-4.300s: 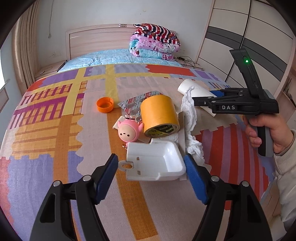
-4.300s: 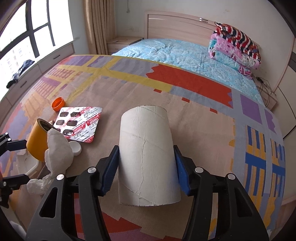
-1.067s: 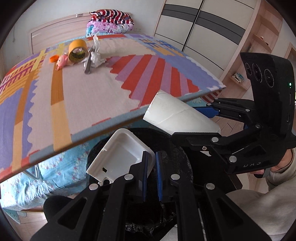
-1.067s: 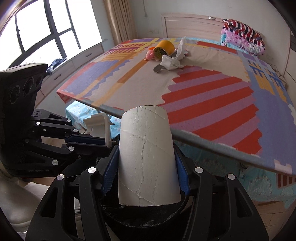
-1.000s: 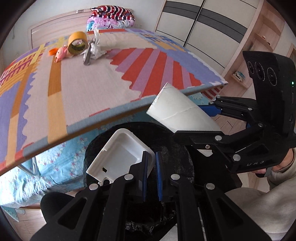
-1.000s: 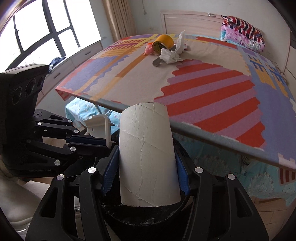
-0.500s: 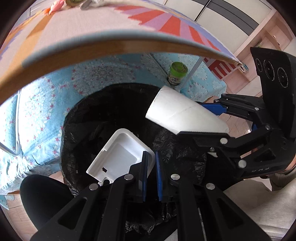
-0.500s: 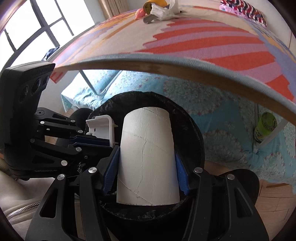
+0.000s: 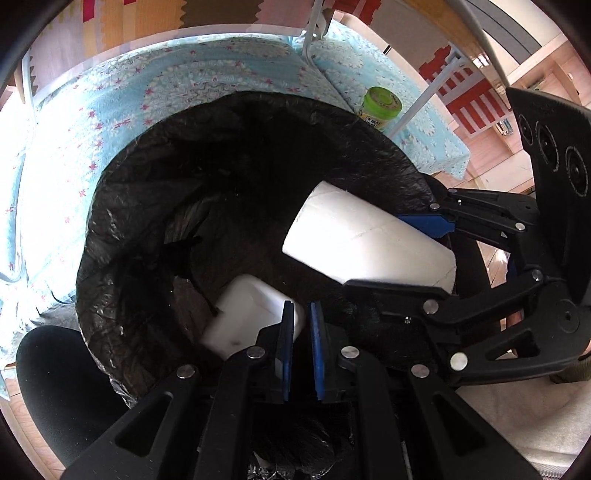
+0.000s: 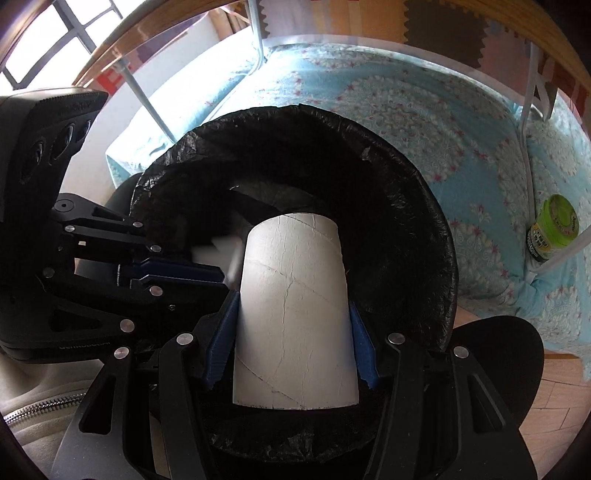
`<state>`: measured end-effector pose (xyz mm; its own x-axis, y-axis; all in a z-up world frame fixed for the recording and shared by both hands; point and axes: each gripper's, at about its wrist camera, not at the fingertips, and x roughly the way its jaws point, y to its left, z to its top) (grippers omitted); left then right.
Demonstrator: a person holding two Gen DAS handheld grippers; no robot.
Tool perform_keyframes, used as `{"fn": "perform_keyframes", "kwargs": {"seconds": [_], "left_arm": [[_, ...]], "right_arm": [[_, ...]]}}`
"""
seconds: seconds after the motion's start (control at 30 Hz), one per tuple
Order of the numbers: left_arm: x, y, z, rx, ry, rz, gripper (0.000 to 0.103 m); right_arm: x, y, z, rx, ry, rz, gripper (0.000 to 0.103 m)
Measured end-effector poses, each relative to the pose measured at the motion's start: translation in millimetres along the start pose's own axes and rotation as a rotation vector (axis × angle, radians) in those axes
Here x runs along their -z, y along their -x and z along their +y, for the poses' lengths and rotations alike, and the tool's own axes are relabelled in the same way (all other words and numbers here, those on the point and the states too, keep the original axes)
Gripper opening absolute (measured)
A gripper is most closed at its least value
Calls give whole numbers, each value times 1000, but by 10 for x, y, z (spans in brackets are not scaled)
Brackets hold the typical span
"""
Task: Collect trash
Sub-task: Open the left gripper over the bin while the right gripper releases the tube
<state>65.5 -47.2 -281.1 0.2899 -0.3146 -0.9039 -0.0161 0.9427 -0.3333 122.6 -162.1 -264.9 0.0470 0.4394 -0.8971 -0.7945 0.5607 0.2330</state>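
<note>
A round bin lined with a black bag point(image 9: 122, 221) stands on the floor below both grippers; it also shows in the right wrist view point(image 10: 417, 206). My left gripper point(image 9: 302, 325) has its jaws slightly apart. A white plastic tray point(image 9: 243, 317) is blurred just left of its fingers, inside the bin mouth, and seems free of them. It shows as a white blur in the right wrist view point(image 10: 218, 254). My right gripper point(image 10: 291, 332) is shut on a white cardboard tube point(image 10: 295, 317) held over the bin. The tube also shows in the left wrist view point(image 9: 365, 243).
A light blue flowered cloth point(image 9: 184, 81) lies on the floor behind the bin, under a table with metal legs point(image 9: 314, 33). A green-lidded jar point(image 9: 380, 107) stands by a leg; it also shows in the right wrist view point(image 10: 554, 229). A black chair base point(image 9: 48, 384) is beside the bin.
Both grippers came down from the table to the bin mouth. The left jaws have parted a little and the white tray has slipped from them, blurred by motion. The right still holds the tube.
</note>
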Motion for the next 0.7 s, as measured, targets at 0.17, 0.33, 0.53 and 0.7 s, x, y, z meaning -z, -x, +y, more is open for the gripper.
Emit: {"fn": "perform_keyframes", "kwargs": {"seconds": [0.17,0.33,0.53,0.7], "left_arm": [[6,-15,5,-28,-3,4,10],[12,86,41,-74,13,-28,44],[32,324,42,-75,4,-91,48],[25,562,17,-97,-9,-148,48]], "right_arm": [[-12,-53,-33,4,-21,13,58],[-17,6,-51,-5,-32,-11,70],[-32,175,14,5,-14,-53,70],[-54,389,63,5,-4,-101,70]]}}
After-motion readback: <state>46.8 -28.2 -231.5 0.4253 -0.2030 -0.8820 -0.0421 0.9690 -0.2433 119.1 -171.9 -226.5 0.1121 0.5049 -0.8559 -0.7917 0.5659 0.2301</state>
